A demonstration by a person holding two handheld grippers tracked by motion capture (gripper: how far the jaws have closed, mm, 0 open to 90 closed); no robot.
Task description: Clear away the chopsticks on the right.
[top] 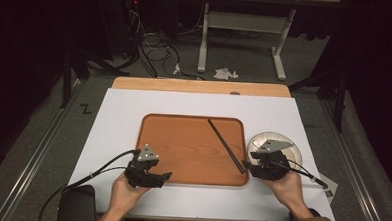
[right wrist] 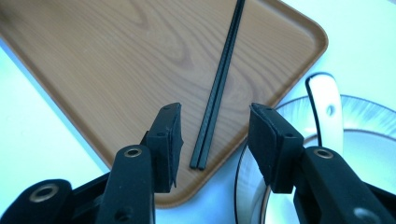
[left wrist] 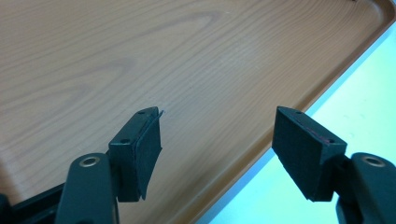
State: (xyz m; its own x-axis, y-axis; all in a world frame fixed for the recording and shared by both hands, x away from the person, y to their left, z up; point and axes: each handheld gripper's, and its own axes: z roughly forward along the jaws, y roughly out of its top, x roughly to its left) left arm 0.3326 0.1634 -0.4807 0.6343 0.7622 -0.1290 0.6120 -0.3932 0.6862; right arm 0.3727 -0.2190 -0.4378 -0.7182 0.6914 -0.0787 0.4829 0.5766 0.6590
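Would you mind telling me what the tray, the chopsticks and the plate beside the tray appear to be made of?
The tray looks like wood or a wood-grain laminate: brown grain lines, smooth satin sheen, rounded raised rim. The chopsticks are uniformly black and slightly glossy, so lacquered wood or plastic; the look leaves it open. The plate seems glazed ceramic: glossy white with grey brushed streaks round its rim.

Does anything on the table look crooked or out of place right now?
The black chopsticks lie slantwise across the wooden tray instead of square to its edges, their near tips at its rim. Otherwise nothing looks spilled or damaged.
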